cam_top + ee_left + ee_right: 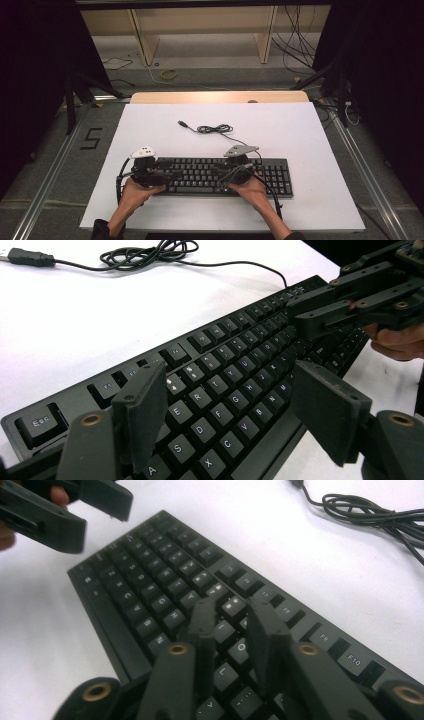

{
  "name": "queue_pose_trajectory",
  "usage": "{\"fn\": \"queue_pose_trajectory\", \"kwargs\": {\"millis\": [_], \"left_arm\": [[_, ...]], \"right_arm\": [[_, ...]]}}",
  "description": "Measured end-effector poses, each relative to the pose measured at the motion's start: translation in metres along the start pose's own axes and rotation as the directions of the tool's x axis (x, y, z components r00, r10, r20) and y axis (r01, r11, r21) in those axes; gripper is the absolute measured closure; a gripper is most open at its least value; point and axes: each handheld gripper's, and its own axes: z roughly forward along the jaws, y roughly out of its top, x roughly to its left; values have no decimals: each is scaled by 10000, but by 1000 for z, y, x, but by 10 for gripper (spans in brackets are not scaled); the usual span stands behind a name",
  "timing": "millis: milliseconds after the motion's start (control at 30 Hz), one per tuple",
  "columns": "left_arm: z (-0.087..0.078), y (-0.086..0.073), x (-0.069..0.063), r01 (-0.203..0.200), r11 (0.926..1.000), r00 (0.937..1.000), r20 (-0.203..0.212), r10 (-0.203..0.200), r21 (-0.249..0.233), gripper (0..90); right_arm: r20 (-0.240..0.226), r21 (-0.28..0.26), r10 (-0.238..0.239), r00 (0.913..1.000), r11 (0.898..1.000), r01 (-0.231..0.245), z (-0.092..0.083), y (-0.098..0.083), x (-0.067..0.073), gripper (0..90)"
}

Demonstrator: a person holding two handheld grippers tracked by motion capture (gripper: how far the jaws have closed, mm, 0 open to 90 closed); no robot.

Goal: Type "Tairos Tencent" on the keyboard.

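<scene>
Both grippers hover over the keyboard (pixel 225 175): left jaws spread, right jaws narrowed (nothing pinched); keys partly hidden.

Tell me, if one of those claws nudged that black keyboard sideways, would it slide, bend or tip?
The keyboard would probably stay stiff: it looks like one long rigid slab. It lies flat and low on the white table, so tipping seems unlikely; sliding is likelier. Its loosely coiled cable looks floppy and would likely just trail behind.

l fingers (pixel 320 410) wide apart, r fingers (pixel 265 630) narrowed.
</scene>
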Motion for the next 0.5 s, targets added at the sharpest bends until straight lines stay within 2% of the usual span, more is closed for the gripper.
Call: {"fn": "queue_pose_trajectory", "kwargs": {"millis": [500], "left_arm": [[-5, -6, 1, 56, 9999, 10000, 23, -55, -144, 299]], "right_arm": [[258, 576, -165, 9995, 9982, 150, 12, -2, -3, 898]]}}
